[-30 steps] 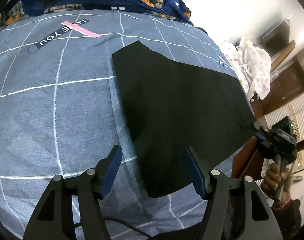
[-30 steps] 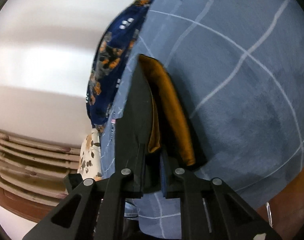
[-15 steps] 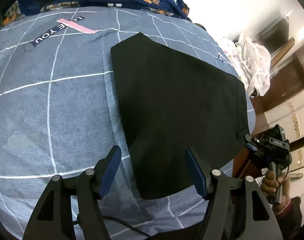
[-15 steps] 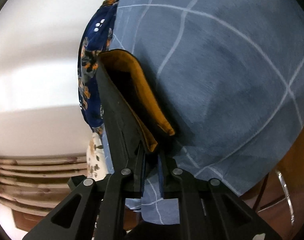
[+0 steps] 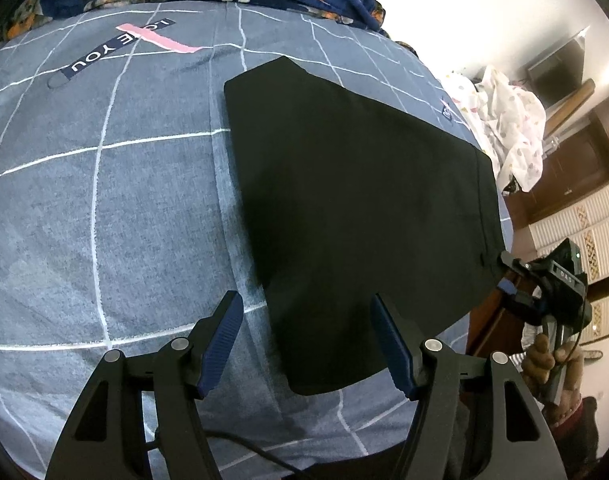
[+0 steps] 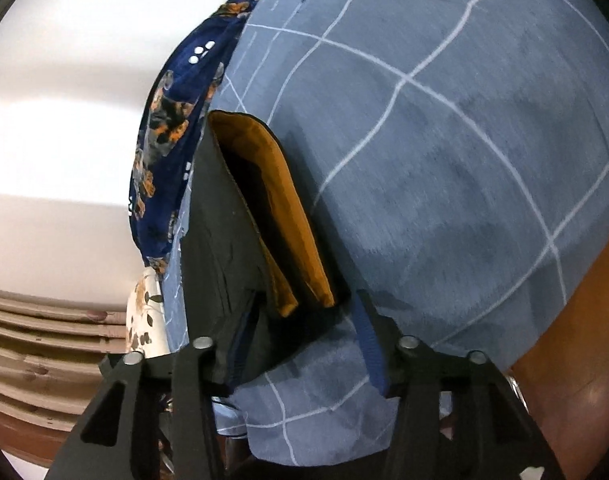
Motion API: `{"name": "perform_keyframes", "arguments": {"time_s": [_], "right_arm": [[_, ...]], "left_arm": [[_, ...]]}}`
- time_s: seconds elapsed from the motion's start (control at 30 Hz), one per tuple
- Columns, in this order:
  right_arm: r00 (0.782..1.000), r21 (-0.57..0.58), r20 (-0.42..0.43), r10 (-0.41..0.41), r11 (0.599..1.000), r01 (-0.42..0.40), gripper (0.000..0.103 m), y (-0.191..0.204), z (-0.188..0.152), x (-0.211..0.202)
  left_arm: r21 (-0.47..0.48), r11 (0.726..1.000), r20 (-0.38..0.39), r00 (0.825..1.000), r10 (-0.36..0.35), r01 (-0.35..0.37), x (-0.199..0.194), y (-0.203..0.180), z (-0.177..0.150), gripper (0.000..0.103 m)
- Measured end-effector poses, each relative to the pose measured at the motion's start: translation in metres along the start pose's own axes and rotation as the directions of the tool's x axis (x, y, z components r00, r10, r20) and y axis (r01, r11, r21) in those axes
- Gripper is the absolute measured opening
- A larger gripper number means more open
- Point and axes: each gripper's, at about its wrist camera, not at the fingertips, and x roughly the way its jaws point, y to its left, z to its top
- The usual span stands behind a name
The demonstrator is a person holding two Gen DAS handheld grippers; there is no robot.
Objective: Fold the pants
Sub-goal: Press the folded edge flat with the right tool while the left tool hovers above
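The bed (image 5: 104, 208) carries the black pants (image 5: 356, 200) flat ahead of the left gripper (image 5: 304, 340), spread wide, holding nothing; the right gripper (image 6: 304, 332), also parted, straddles their waistband corner; closing carelessly might pinch bedsheet too, dragging the fold askew.
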Motion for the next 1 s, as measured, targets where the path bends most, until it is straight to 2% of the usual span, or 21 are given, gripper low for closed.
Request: {"name": "perform_keyframes", "arguments": {"time_s": [0.1, 0.27, 0.37, 0.47, 0.5, 0.53, 0.6, 0.63, 0.73, 0.8, 0.9, 1.0], "right_arm": [[1.000, -0.019, -0.008, 0.011, 1.000, -0.011, 0.027, 0.004, 0.002, 0.003], [0.999, -0.050, 0.001, 0.045, 0.998, -0.045, 0.022, 0.014, 0.003, -0.001], [0.996, -0.006, -0.012, 0.092, 0.996, -0.092, 0.020, 0.011, 0.005, 0.004], [0.979, 0.070, -0.046, 0.197, 0.978, -0.194, 0.020, 0.019, 0.007, 0.021], [0.965, 0.071, -0.052, 0.257, 0.965, -0.253, 0.019, 0.029, 0.005, 0.024], [0.958, 0.048, -0.057, 0.281, 0.959, -0.279, 0.019, 0.040, 0.004, 0.024], [0.975, -0.005, -0.039, 0.220, 0.975, -0.220, 0.018, 0.044, 0.006, 0.019], [0.981, 0.011, -0.033, 0.191, 0.982, -0.191, 0.018, 0.034, 0.008, 0.018], [0.988, 0.081, -0.033, 0.148, 0.986, -0.145, 0.018, 0.003, 0.009, 0.021], [0.987, 0.094, -0.030, 0.159, 0.983, -0.155, 0.017, 0.000, 0.009, 0.020], [0.991, 0.023, -0.021, 0.129, 0.991, -0.129, 0.017, 0.015, 0.011, 0.018], [0.995, 0.030, -0.025, 0.099, 0.995, -0.099, 0.017, 0.008, 0.010, 0.020]], "left_arm": [[-0.010, 1.000, -0.003, 1.000, -0.001, 0.001, 0.001, 0.001, 0.000, 0.067], [-0.021, 1.000, -0.007, 1.000, -0.002, 0.002, 0.000, 0.004, -0.001, 0.067], [-0.012, 1.000, 0.006, 1.000, 0.007, -0.007, -0.003, 0.004, 0.000, 0.067], [-0.032, 0.999, 0.030, 0.999, 0.015, -0.015, -0.010, 0.009, 0.003, 0.067], [-0.044, 0.999, 0.033, 0.999, 0.011, -0.010, -0.012, 0.011, 0.004, 0.067], [-0.054, 0.999, 0.037, 0.999, 0.007, -0.005, -0.014, 0.012, 0.004, 0.067], [-0.057, 0.998, 0.042, 0.999, 0.006, -0.004, -0.015, 0.013, 0.005, 0.067], [-0.051, 0.999, 0.042, 0.999, 0.008, -0.006, -0.015, 0.013, 0.005, 0.067], [-0.041, 0.999, 0.024, 1.000, 0.015, -0.014, -0.006, 0.011, 0.005, 0.067], [-0.042, 0.999, 0.005, 1.000, 0.006, -0.006, 0.000, 0.010, 0.004, 0.067], [-0.023, 1.000, -0.003, 1.000, 0.016, -0.016, 0.004, 0.005, 0.003, 0.067], [-0.022, 1.000, -0.005, 1.000, 0.015, -0.015, 0.005, 0.004, 0.003, 0.067]]}}
